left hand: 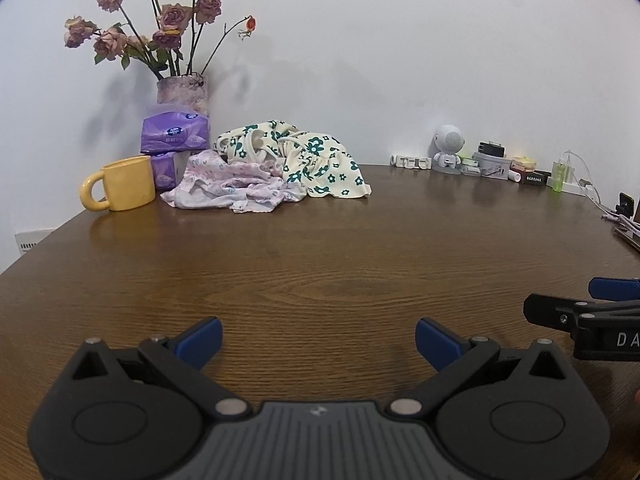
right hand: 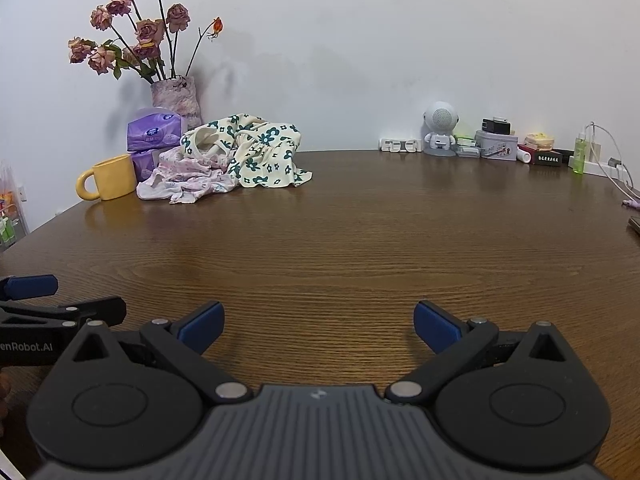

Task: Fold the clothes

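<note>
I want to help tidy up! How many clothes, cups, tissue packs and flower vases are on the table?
Clothes: 2, the cream flowered garment and the pale pink garment, both crumpled
Cups: 1, the yellow mug
Tissue packs: 2, the upper purple pack and the lower purple pack
Flower vases: 1, the vase of dried roses
Total: 6

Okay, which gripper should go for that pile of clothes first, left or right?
Left, probably, by a small margin. The clothes pile sits left of centre in both views, and less so in the left view. Both the left gripper and right gripper are open, empty and short of it.
</note>
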